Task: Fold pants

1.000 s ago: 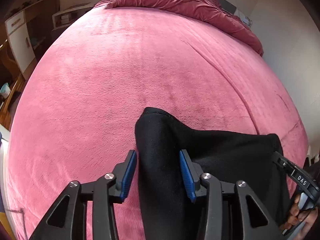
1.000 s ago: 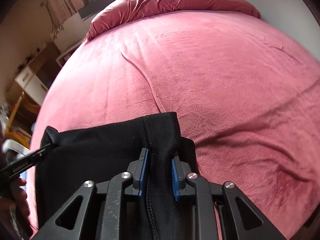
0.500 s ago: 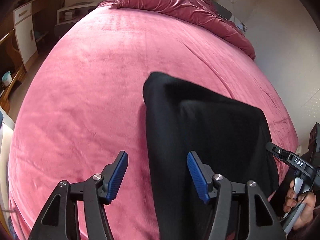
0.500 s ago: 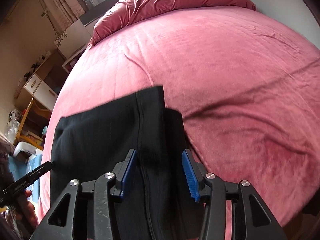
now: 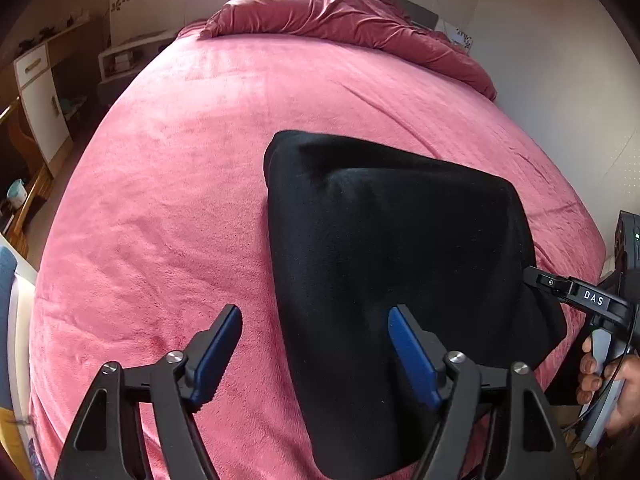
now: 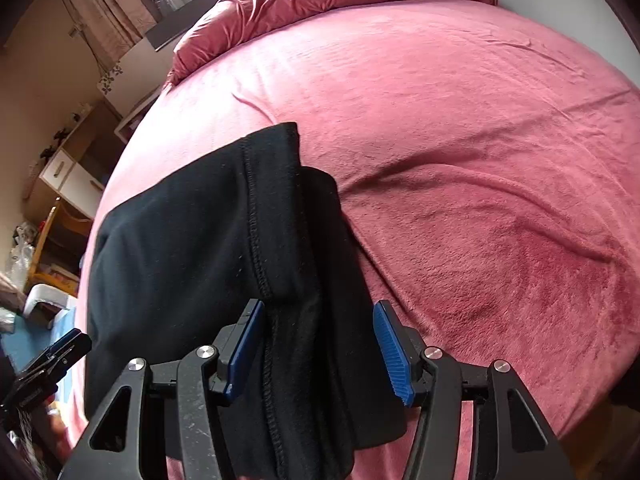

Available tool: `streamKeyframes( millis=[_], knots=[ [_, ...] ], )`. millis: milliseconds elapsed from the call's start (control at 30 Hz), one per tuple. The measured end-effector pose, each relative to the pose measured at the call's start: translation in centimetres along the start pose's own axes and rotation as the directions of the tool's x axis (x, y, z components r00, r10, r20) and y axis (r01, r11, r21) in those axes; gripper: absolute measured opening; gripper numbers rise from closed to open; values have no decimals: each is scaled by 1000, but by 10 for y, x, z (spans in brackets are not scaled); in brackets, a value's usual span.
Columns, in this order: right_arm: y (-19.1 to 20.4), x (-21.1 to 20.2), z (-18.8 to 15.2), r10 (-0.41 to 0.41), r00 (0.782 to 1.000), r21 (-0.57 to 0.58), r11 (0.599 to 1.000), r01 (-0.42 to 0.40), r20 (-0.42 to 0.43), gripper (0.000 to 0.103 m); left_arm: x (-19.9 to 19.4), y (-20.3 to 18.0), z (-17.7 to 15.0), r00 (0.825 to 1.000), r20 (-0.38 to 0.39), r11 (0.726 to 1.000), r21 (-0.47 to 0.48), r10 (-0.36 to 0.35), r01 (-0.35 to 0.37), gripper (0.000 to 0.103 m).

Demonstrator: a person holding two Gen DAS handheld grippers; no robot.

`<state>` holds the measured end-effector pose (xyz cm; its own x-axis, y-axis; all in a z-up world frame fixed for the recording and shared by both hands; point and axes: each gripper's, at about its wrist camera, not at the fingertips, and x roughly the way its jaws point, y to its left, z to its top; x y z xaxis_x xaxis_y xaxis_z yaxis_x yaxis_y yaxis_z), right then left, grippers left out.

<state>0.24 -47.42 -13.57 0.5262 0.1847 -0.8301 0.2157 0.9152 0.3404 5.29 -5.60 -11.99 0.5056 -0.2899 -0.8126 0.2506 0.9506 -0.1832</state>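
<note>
Lying folded on a pink bed (image 5: pixel 168 200), black pants (image 5: pixel 384 248) rest untouched as the left gripper (image 5: pixel 316 356) and right gripper (image 6: pixel 320 344) finish opening, fingers spread wide over the fabric's edges.

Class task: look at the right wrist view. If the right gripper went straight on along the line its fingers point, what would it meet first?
Most likely the black pants: the folded cloth lies between the open right gripper fingers and just ahead, on the pink bedspread. Depth is unclear.

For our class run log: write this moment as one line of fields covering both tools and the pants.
left tool: open, jaws just opened | right tool: open, jaws just opened, fabric between, unpressed | black pants: folded, lying on pink bed cover
</note>
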Motion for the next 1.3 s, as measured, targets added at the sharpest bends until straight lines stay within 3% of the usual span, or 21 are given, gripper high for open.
streamKeyframes(
  millis=[300, 633, 833, 1167, 1233, 1300],
  knots=[
    [5, -1, 2, 104, 993, -22, 994, -106, -54, 78, -15, 4, 1, 999, 10, 998, -14, -54, 54, 84],
    [-1, 16, 12, 122, 985, -44, 991, -129, -123, 84, -11, 10, -2, 994, -18, 993, -36, -111, 111, 87],
    [-13, 33, 11, 180, 966, -18, 982, -187, -185, 85, -1, 12, -1, 982, -34, 982, -43, -185, 183, 91],
    [-25, 67, 14, 348, 912, 97, 937, -335, -216, 83, 48, 34, 8, 921, -146, 912, -257, -362, 318, 89],
    [-23, 69, 14, 354, 910, 92, 935, -342, -218, 80, 54, 35, 9, 907, -161, 897, -291, -389, 333, 79],
    [-21, 68, 13, 357, 908, 85, 934, -347, -219, 69, 58, 32, 9, 892, -167, 883, -304, -420, 358, 70]
  ],
)
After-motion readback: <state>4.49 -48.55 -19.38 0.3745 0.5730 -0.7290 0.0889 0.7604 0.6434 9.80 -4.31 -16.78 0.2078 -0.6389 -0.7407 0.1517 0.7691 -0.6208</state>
